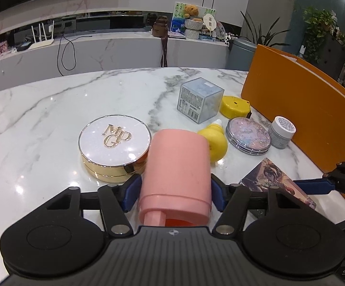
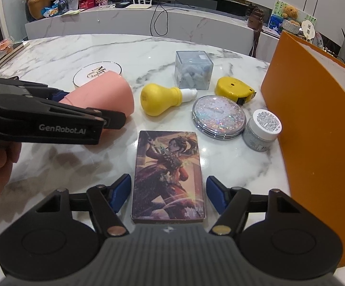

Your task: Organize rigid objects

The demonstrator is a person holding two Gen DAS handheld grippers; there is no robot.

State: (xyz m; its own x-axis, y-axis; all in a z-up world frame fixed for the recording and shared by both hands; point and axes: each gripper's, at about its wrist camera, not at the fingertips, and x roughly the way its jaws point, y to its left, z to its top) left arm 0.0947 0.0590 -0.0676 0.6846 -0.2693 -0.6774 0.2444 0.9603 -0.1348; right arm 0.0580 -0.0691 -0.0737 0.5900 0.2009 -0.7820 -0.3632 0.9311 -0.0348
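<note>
The left gripper [image 1: 175, 190] has its jaws closed on the pink cup [image 1: 177, 169], held above the counter [image 1: 53, 109] near its front edge. The cup looks light, stiff and smooth, so gripping across its body seems secure. The right gripper [image 2: 167, 191] is open around the picture card box [image 2: 169, 174].

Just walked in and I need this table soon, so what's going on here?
A person is sorting small items on the marble table with two handheld grippers. The left gripper is shut on a pink cup, held on its side beside the gold compact. The right gripper is open, its fingers either side of the illustrated card box, not yet gripping. A yellow bulb-shaped bottle, glitter compact, small jar, tape measure and clear cube lie near the orange box.
</note>
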